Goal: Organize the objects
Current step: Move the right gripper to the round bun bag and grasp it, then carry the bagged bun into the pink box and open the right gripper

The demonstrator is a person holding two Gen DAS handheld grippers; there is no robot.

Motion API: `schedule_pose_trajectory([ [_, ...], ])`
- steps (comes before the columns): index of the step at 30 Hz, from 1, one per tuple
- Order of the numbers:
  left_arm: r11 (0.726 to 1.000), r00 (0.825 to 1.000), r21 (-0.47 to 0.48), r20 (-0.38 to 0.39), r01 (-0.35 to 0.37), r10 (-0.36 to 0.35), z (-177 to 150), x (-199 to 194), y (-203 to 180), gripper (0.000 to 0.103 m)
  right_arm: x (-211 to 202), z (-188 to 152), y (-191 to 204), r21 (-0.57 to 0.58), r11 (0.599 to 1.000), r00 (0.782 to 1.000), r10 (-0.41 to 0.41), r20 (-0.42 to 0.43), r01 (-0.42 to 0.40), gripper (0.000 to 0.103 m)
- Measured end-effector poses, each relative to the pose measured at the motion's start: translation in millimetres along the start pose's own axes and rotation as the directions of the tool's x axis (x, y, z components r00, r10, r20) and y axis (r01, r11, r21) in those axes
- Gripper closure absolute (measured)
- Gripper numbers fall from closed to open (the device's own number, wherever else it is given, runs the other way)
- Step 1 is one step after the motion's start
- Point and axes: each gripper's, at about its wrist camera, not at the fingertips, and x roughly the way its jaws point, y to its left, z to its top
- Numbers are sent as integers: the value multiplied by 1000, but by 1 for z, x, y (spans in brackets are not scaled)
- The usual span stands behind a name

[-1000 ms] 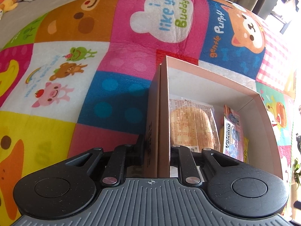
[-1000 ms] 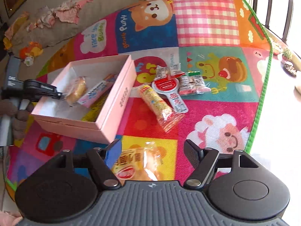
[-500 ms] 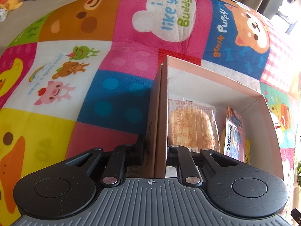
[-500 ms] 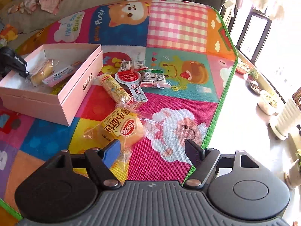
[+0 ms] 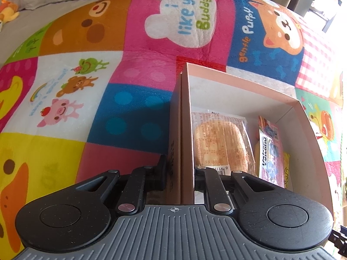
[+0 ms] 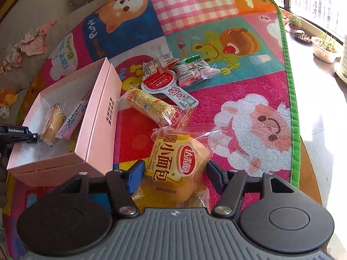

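Bread packet now sits between the right gripper's spread fingers, having been approached for boxing, while the left gripper stays clamped on the pink box wall.

Snack packets lie on the mat, right of the box.

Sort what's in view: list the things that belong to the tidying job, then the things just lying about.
Part of the job:
pink box, its wall clamped by the left gripper
mini French bread packet, between the open right gripper fingers
grain bar
red-and-white paddle packet
green-edged packet

Lying about:
play mat
pink cloth
potted plants
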Motion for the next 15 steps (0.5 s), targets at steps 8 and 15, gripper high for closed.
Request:
schedule_pose_trajectory([
  [8,998,998,59,60,-25,22,-11,-3,-7,87,-50,-43,19,-123,992,1000,1,22,2,46],
  [15,998,997,55,68,-35,31,-12,-4,-8,87,-96,-78,35,-154,986,986,90,142,-68,46],
])
